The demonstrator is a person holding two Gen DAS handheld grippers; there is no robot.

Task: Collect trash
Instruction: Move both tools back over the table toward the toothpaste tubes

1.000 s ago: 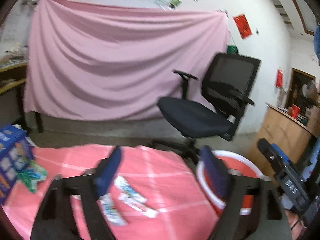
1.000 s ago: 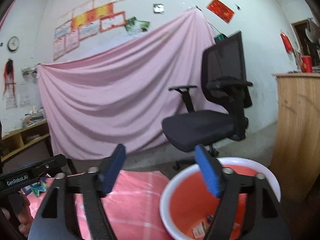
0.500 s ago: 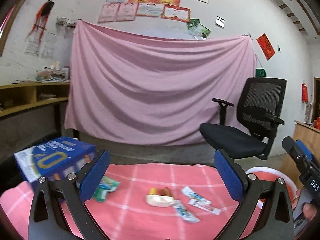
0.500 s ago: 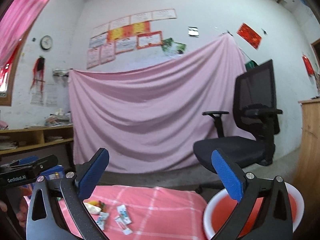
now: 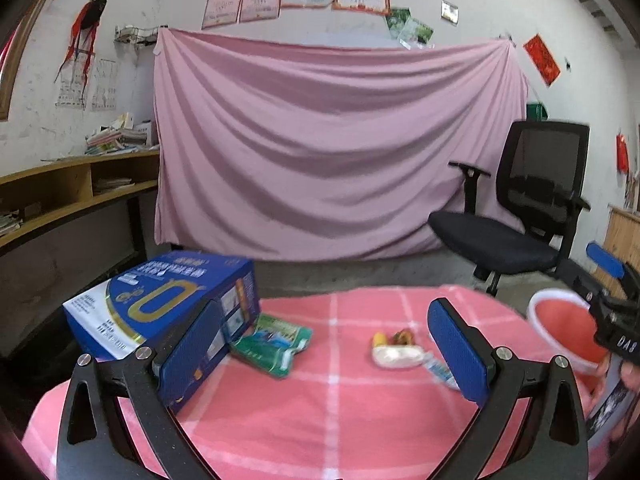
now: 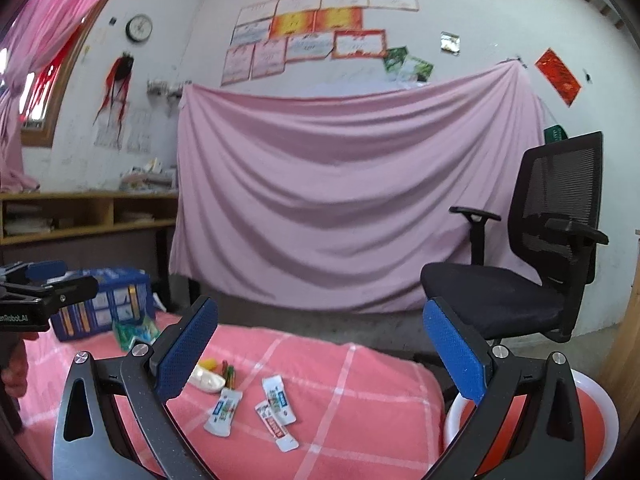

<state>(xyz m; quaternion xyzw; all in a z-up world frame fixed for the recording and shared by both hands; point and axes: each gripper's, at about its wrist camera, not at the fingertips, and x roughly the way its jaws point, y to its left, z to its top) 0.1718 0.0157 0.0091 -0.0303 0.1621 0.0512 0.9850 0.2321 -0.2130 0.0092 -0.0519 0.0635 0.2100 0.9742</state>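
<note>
both grippers have swung away from the bin [image 6: 592, 404] and back toward the trash on the desk [image 5: 340, 408]. a second ago the right gripper [image 6: 316, 354] hung over the bin's mouth with its jaws narrower; now they stand wide apart with nothing between them, and the view looks across the pink checked cloth instead. that reads as a drop just finished and a new pick-up about to begin (a judgement, not something seen). the left gripper [image 5: 324, 354] has also turned left, so the blue box [image 5: 160, 300] now fills its near-left view; its jaws are wide apart too, and empty.

what is left to collect lies mid-desk: three small sachets [image 6: 276, 400] in a loose cluster, a white wrapper [image 5: 396, 356] with yellow and brown scraps at its far edge, and a green packet [image 5: 276, 340] lying against the box's right side. all are flat and thin, so i expect each pinch must come low to the cloth.

the bin is a white-rimmed tub, red inside, standing off the desk's right edge, lower than the top. in the right view its inside is mostly hidden behind the right finger, and in the left view only the far wall shows, so i cannot tell what is in it now. the box stands closed at the far left of the desk; its contents are not visible.
</note>
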